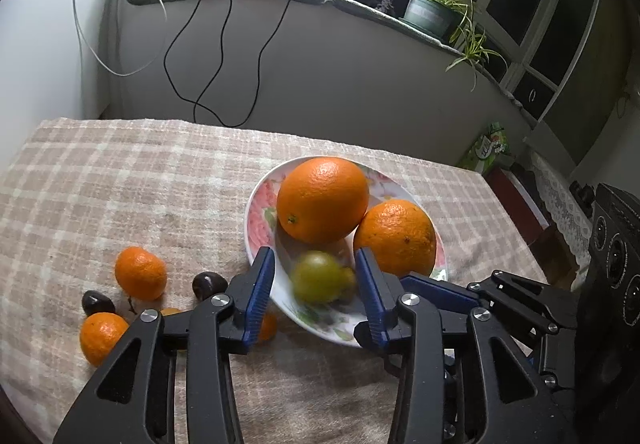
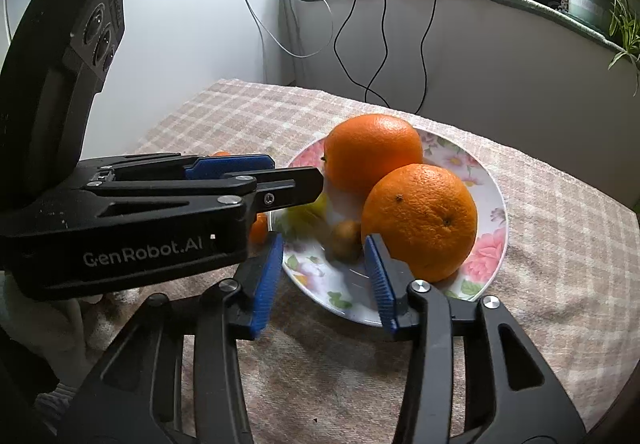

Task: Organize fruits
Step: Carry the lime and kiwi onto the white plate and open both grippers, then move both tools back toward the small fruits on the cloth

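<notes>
A floral plate (image 1: 258, 216) holds two big oranges (image 1: 322, 200) (image 1: 394, 238). My left gripper (image 1: 316, 280) stands open over the plate's near side. A blurred yellow-green fruit (image 1: 322, 278) lies between its blue pads, with gaps on both sides. In the right wrist view my right gripper (image 2: 324, 276) is open over the same plate (image 2: 488, 212), with a small blurred brown fruit (image 2: 346, 240) in front of its pads. The left gripper (image 2: 298, 174) reaches in from the left above the yellow-green fruit (image 2: 308, 214). The right gripper (image 1: 452, 284) shows beside the plate.
On the checked cloth (image 1: 140, 180), left of the plate, lie small mandarins (image 1: 140, 272) (image 1: 102, 336) and two dark brown fruits (image 1: 209, 284) (image 1: 96, 302). Behind the table, cables (image 1: 224, 44) hang from a ledge with a potted plant (image 1: 430, 14). The table edge runs along the right.
</notes>
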A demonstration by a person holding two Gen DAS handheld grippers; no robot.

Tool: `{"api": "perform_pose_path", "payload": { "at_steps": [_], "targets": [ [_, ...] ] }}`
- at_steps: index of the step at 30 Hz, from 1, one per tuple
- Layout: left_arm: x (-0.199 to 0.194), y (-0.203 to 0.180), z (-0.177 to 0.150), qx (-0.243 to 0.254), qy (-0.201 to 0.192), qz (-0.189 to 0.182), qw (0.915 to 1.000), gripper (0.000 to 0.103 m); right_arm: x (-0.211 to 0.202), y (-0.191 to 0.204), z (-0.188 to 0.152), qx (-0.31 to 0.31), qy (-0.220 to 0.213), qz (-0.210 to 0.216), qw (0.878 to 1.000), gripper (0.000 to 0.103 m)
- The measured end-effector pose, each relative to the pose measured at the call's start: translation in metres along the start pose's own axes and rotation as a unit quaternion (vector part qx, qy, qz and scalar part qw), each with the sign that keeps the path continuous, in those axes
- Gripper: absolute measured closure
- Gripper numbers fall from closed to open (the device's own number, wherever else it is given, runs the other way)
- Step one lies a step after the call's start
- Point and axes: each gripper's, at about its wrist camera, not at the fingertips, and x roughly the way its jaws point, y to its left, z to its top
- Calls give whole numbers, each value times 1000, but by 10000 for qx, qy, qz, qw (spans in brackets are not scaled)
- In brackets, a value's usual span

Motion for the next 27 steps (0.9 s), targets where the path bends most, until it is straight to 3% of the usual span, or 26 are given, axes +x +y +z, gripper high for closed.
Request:
{"api": "perform_pose_path", "payload": {
  "at_steps": [11, 16, 27],
  "targets": [
    [-14, 6, 0, -64, -123, 66, 9999, 62, -11, -5, 0, 101, -94, 42, 9999, 56],
    [-25, 14, -2, -149, -211, 103, 9996, 62, -16, -3, 0, 137, -152, 85, 9998, 44],
    [-59, 53, -11, -425, -459, 325, 9975, 62, -28, 8, -1, 286, -369, 387, 9982, 44]
  ]
}}
